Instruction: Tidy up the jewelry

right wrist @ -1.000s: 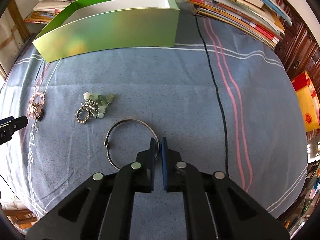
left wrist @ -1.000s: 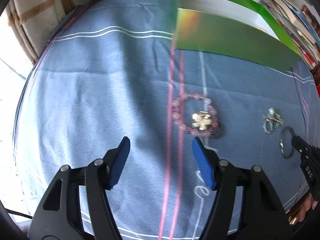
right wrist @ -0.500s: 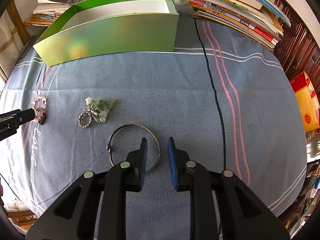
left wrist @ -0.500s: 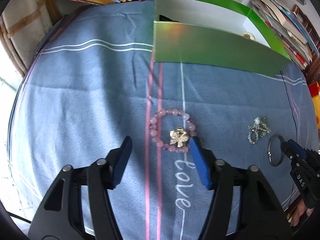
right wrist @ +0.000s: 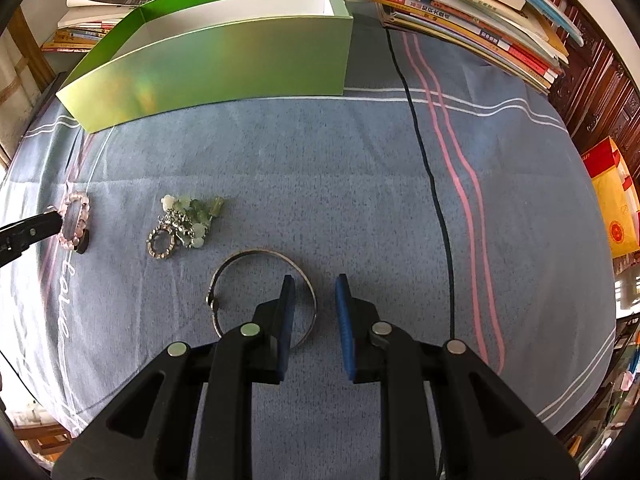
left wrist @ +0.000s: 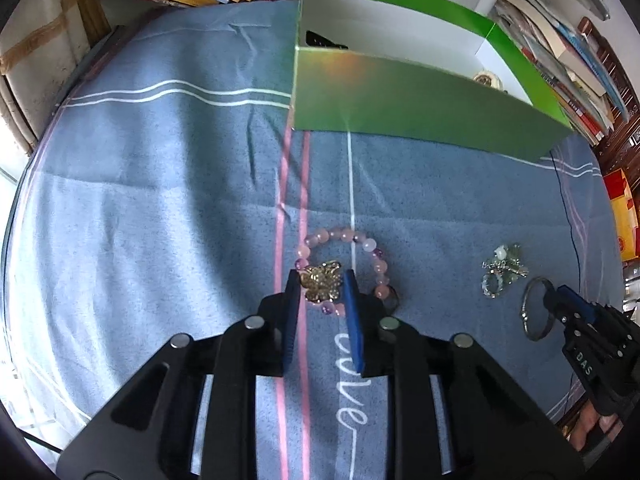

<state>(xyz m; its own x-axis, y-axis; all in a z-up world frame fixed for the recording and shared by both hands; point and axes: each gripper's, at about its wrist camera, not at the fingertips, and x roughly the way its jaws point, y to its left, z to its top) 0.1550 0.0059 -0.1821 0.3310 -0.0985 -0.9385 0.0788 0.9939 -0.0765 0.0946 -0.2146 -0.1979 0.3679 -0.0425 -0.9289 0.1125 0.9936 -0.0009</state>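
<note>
**Bead bracelet pickup, both tongs over the blue cloth**

Item in hand: pink bead bracelet [left wrist: 344, 264] with gold charm [left wrist: 322, 282], flat on the blue cloth [left wrist: 160, 200], well short of the green box [left wrist: 420, 108]. Left tongs [left wrist: 320, 292] closing, charm between the blue pads; contact on both sides likely but not certain.

Handling notes:
- Squeeze across the charm and the beads beneath it, not the charm alone; elastic strand likely to swing once lifted.
- Lift straight up before carrying toward the box; cloth may snag.
- Carry over the near wall of the box, release low inside.

Right tongs [right wrist: 314, 300]: apart, nothing between the pads, left pad inside the metal bangle [right wrist: 262, 292], right pad outside it, wire of the bangle in the gap but untouched.

View differences:
- Left wrist: charm detail, small objects already inside the box, right tongs from the side at the bangle.
- Right wrist: whole bangle, green bead cluster with ring [right wrist: 182, 226] between bangle and bracelet, black cord [right wrist: 424, 160] across the cloth, stacked books [right wrist: 472, 12]; bracelet small at far left edge.
</note>
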